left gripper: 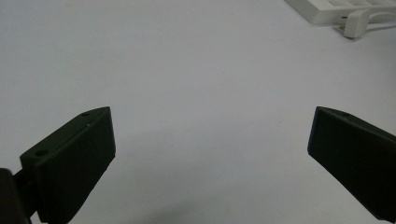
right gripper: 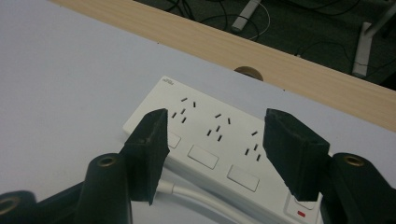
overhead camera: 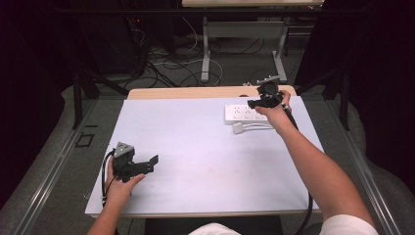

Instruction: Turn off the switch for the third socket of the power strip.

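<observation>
Approach step, by my reading: right gripper [right gripper: 212, 140] hovers over the white power strip [overhead camera: 244, 112] near the worktop's [overhead camera: 195, 147] far right corner, jaws spread, empty. Strip's long axis runs along the far edge. Its plug [overhead camera: 238, 128] lies just beside it. Next: lower and close. Left gripper [left gripper: 210, 154] spread, idle, near-left.

Both grippers are matte black: the left gripper [overhead camera: 145, 164] carries a grey three-cornered plate on top and trails a black cable behind it. The right gripper [right gripper: 212, 140] has brass-ringed screw holes below its jaws. White short sleeves.
</observation>
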Tool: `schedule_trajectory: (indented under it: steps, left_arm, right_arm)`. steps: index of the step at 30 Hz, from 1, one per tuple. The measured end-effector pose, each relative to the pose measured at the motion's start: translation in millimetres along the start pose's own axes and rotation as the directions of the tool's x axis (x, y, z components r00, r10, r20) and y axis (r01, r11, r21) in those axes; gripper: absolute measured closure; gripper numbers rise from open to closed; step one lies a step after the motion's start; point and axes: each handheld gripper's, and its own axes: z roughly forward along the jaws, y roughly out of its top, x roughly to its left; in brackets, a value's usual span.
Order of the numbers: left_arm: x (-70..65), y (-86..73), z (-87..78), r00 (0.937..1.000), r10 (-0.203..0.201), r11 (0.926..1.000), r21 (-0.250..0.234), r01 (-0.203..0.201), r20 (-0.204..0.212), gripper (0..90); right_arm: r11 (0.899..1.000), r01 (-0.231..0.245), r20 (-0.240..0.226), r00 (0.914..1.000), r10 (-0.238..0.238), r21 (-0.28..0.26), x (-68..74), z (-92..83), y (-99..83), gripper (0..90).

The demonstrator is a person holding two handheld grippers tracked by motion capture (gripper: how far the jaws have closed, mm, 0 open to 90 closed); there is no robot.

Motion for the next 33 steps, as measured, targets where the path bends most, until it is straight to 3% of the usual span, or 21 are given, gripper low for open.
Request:
schedule_trajectory:
  steps: [6,13,15,18,21,26,33]
  left_arm:
    - [0.2,-0.3,0.5,1.0,-0.001,1.0,0.002,0.001,-0.002,0.7]
    - [-0.7,-0.6,2.3,1.0,-0.001,1.0,-0.003,0.001,-0.001,0.9]
    - [-0.4,-0.3,2.1,1.0,-0.001,1.0,0.002,0.001,0.002,0.9]
    - [-0.4,-0.1,2.3,1.0,0.001,1.0,0.007,-0.001,0.002,1.1]
    - [-0.7,-0.4,3.0,1.0,0.0,1.0,0.009,0.0,0.003,1.2]
    - [-0.7,-0.6,3.4,1.0,0.008,0.9999,0.015,-0.008,0.004,1.4]
    - [-0.2,-0.8,3.4,1.0,0.001,0.9999,0.012,-0.001,0.001,1.6]
  right_arm:
    - [0.999,-0.033,0.007,0.9994,0.033,-0.004,-5.1,11.4,-0.2,40.6]
    - [1.0,0.013,0.028,0.9995,-0.013,0.011,-5.5,27.0,-4.0,37.1]
    - [0.996,0.09,0.06,0.994,-0.092,0.025,-2.6,32.5,-8.4,45.4]
    - [0.991,0.124,0.05,0.9908,-0.126,0.05,1.0,38.6,-9.5,59.5]
    - [0.996,0.085,0.032,0.9959,-0.085,0.018,4.6,43.9,-8.3,57.6]
    - [0.999,0.045,-0.001,0.999,-0.045,0.017,11.1,52.9,-9.1,55.7]
    - [0.998,0.051,-0.015,0.9986,-0.051,0.02,15.9,61.6,-10.0,63.3]
